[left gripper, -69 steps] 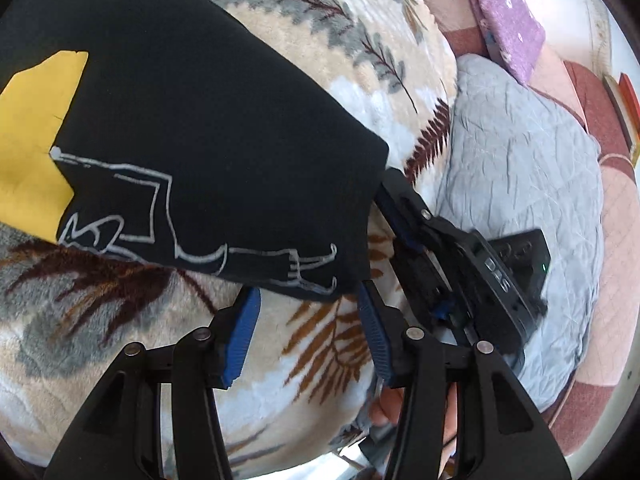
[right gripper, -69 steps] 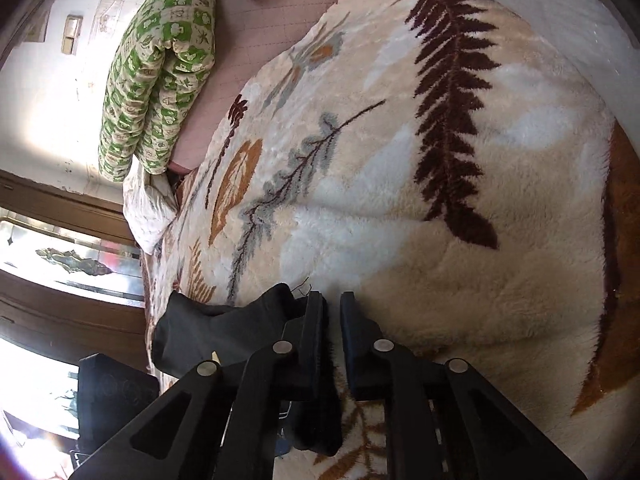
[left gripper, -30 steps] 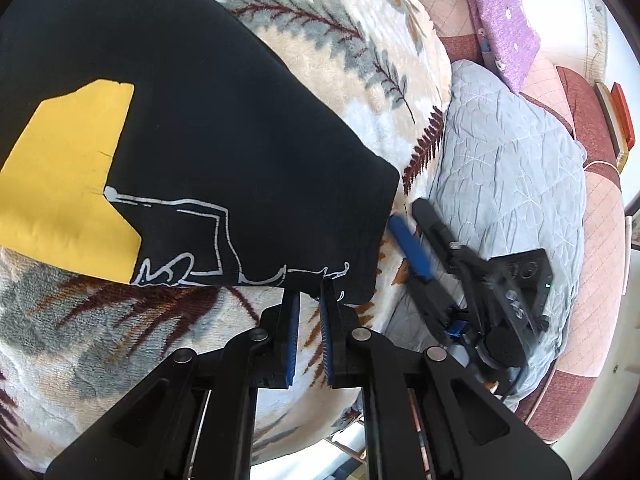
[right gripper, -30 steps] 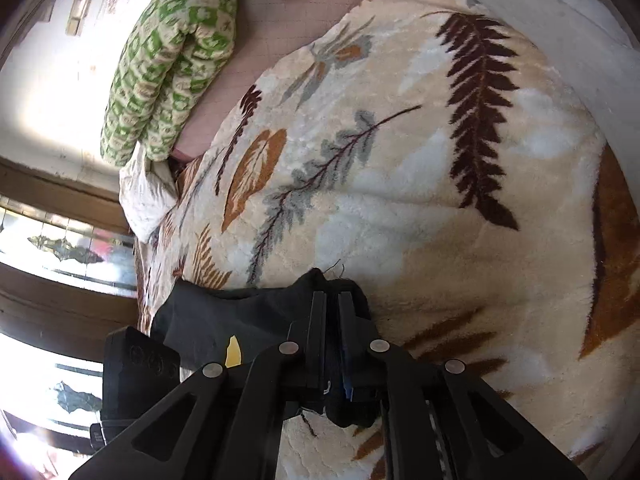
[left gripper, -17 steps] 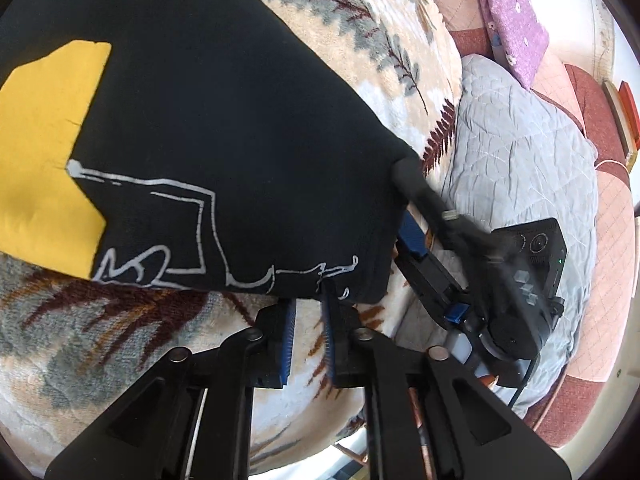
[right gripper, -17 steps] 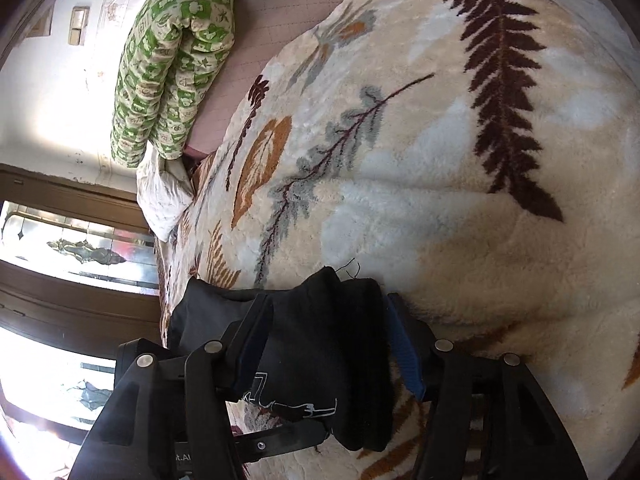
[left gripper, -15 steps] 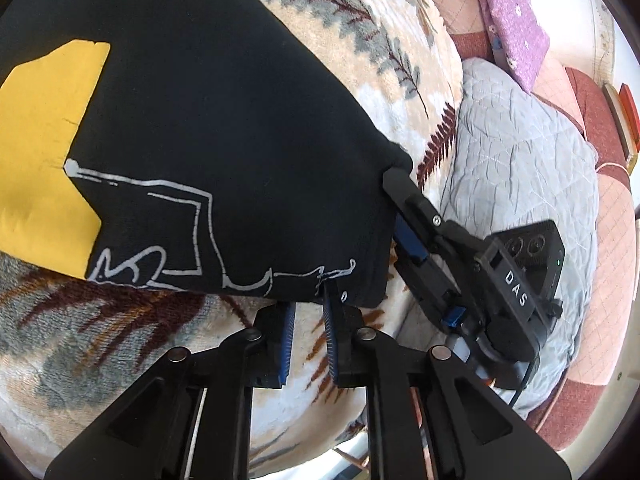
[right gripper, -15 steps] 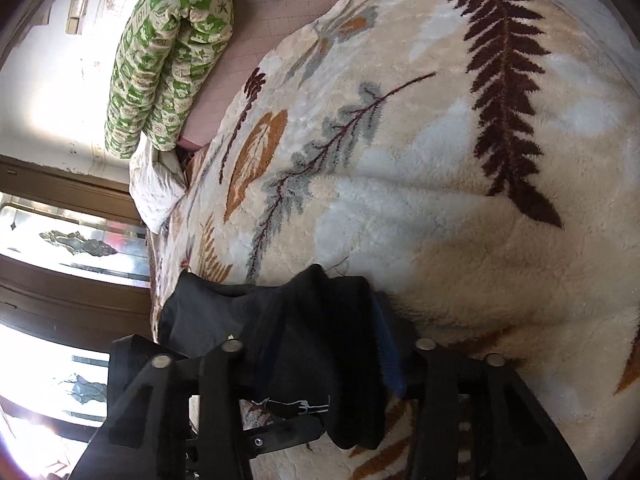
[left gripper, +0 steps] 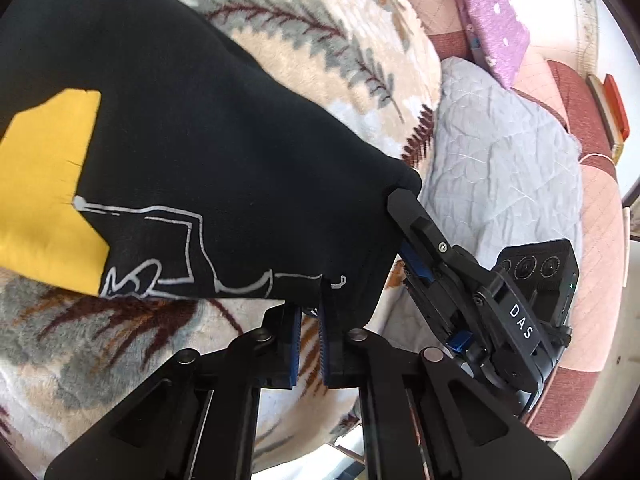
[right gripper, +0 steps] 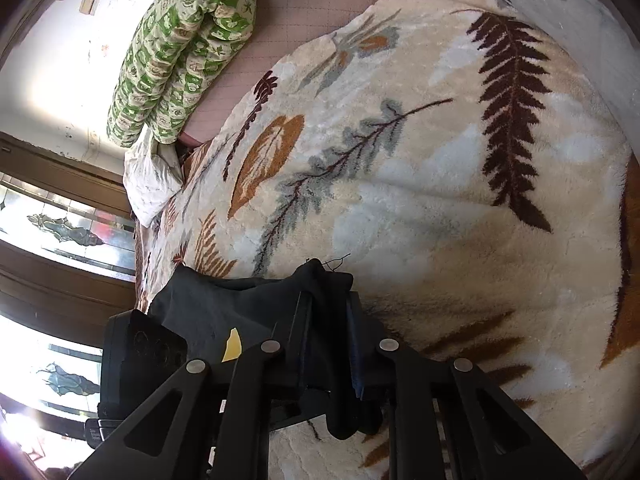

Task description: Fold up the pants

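Left wrist view: the black pants (left gripper: 208, 152), bearing a yellow patch and a white line drawing, lie on the leaf-patterned fleece blanket (left gripper: 320, 28) and fill the upper left and centre of the frame. Their long axis runs from upper left down to the hem at lower centre. The left gripper (left gripper: 310, 336), at bottom centre, is closed on that hem edge, with only thin cloth between the blue pads. The right gripper (left gripper: 404, 236) enters from the lower right and meets the hem's right-hand corner.

Right wrist view: the right gripper (right gripper: 328, 320) has just been closing, and a bunched fold of the pants (right gripper: 224, 304) sits pinched between its jaws at lower centre. The bare blanket (right gripper: 440, 160) stretches away towards the upper right.

Both grippers hold the same hem end, side by side; the rest of the garment extends beyond them, so a fold would likely carry this end along the long axis.
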{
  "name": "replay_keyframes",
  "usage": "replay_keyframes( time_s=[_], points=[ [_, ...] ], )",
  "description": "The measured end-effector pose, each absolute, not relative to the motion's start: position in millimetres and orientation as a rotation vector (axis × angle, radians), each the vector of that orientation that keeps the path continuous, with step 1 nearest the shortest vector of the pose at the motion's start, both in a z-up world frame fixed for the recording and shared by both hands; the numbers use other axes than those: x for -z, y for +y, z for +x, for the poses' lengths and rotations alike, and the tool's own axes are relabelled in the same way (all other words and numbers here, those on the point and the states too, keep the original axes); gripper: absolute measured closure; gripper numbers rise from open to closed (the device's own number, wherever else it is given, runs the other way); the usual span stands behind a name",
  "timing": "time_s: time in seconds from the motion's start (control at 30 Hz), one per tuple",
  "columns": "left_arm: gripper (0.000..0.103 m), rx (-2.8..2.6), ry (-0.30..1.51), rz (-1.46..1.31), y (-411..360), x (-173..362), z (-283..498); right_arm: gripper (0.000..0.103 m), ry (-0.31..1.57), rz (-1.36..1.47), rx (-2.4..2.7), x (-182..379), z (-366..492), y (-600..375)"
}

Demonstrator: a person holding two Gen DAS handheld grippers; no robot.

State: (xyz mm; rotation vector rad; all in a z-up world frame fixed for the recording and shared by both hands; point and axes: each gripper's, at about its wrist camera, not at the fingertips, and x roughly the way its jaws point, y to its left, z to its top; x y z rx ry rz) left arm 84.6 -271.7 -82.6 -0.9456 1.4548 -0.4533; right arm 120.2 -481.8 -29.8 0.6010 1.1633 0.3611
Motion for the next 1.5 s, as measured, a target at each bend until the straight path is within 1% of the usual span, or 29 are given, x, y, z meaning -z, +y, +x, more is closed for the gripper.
replay_keyframes(
  time_s=[0.33, 0.6, 0.83, 1.03, 1.2, 1.23, 1.33, 1.37, 1.4, 1.43, 1.47, 1.5],
  points=[
    [0.098, 0.459, 1.417, -1.022, -235.8, 65.3, 78.4, 0.089, 1.152, 0.518, -0.345, -8.0, 113.4, -452.5],
    [0.098, 0.414, 1.381, -1.113, -178.6, 66.5, 77.8, 0.089, 1.165, 0.476, -0.376, -22.3, 120.9, -402.7],
    [0.098, 0.332, 1.377, -1.179, -120.0, 86.1, 74.9, 0.089, 1.221, 0.470, -0.435, -6.9, 135.2, -336.0],
    [0.098, 0.267, 1.409, -1.216, -75.5, 109.9, 77.0, 0.090, 1.273, 0.562, -0.473, 28.2, 147.1, -287.5],
    [0.098, 0.295, 1.431, -1.216, -63.1, 115.2, 76.6, 0.090, 1.337, 0.597, -0.425, 58.8, 147.4, -268.6],
    [0.098, 0.303, 1.430, -1.195, -61.1, 111.6, 76.4, 0.086, 1.335, 0.606, -0.418, 57.7, 146.2, -268.8],
    [0.097, 0.345, 1.425, -1.133, -62.6, 99.1, 78.7, 0.086, 1.218, 0.682, -0.461, 27.2, 134.8, -279.1],
    [0.095, 0.359, 1.423, -1.119, -63.0, 95.1, 79.3, 0.086, 1.155, 0.734, -0.481, 11.2, 124.9, -289.1],
    [0.085, 0.381, 1.428, -1.089, -65.7, 89.9, 81.2, 0.086, 1.109, 0.763, -0.490, -1.2, 116.2, -297.5],
    [0.069, 0.401, 1.436, -1.064, -69.0, 86.1, 83.5, 0.083, 1.072, 0.781, -0.493, -12.9, 106.2, -306.3],
    [0.060, 0.417, 1.440, -1.040, -72.6, 81.4, 85.4, 0.076, 1.031, 0.799, -0.487, -24.3, 92.4, -318.0],
    [0.047, 0.430, 1.438, -1.013, -76.3, 76.7, 87.0, 0.071, 1.006, 0.813, -0.465, -30.8, 80.9, -328.2]
  ],
)
